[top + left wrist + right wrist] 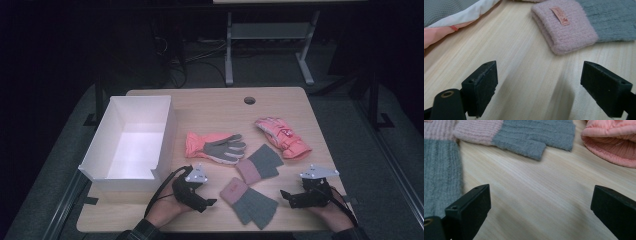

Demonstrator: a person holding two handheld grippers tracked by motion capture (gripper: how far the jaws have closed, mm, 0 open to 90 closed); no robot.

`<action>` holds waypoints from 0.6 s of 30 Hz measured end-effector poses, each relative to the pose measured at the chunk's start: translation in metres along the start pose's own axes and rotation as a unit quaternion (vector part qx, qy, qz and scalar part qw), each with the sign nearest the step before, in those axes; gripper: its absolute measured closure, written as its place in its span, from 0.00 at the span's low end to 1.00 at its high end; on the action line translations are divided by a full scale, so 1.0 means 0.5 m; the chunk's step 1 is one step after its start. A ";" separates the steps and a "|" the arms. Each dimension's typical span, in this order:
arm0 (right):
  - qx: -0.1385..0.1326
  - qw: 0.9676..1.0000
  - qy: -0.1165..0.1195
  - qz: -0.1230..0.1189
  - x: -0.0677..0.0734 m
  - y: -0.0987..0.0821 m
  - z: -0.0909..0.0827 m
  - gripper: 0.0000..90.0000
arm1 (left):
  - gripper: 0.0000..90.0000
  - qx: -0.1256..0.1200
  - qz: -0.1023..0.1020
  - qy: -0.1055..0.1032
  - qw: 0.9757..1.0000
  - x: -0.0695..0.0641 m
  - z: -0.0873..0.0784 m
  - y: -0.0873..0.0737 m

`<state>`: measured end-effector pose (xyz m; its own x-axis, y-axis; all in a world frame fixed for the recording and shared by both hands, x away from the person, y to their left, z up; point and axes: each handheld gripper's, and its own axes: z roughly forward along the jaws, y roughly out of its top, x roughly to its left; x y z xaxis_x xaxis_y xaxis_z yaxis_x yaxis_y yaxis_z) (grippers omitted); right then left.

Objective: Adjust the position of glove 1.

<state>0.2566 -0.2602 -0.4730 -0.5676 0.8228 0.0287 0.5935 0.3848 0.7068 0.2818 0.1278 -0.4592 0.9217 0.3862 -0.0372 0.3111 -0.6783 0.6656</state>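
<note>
1. Stood empty at the worktop's [210, 102] left: white box [131, 142], nothing packed yet.
2. Held wide open and empty, near the pink-cuffed knit mittens: left gripper [209, 202].
3. Lay loose mid-worktop, all four unsorted: coral-and-grey glove [215, 146], two knit mittens [252, 192], pink ski glove [282, 137].
4. Gaped equally wide, gripping nothing, right of the mittens: right gripper [284, 194].

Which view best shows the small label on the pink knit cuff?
The left gripper view: the label lies close and sharp on the pink cuff. In the high view the cuff is small, its label unreadable. The right gripper view catches a cuff edge at its top left corner.
</note>
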 end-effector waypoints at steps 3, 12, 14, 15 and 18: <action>-0.001 1.000 0.002 0.001 0.000 -0.002 -0.001 0.03 | 0.19 0.003 -0.003 -0.001 1.000 0.000 0.000 0.001; 0.001 1.000 0.010 0.002 -0.001 0.000 -0.014 0.03 | 0.27 0.003 -0.008 -0.012 1.000 0.001 -0.005 0.006; -0.001 1.000 0.016 0.001 0.004 0.003 -0.022 0.07 | 0.28 0.004 -0.006 -0.010 1.000 -0.001 -0.006 0.005; -0.003 1.000 0.017 0.002 0.006 0.005 -0.027 0.11 | 0.28 -0.002 -0.012 -0.010 1.000 -0.004 -0.005 0.005; -0.019 0.999 0.030 0.001 0.019 0.014 -0.045 0.24 | 0.28 -0.006 -0.015 -0.012 1.000 -0.006 -0.004 0.004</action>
<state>0.2425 -0.2590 -0.4522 -0.6002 0.7965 0.0730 0.5733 0.3648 0.7336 0.2794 0.1268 -0.4563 0.9172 0.3910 -0.0761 0.3366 -0.6588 0.6729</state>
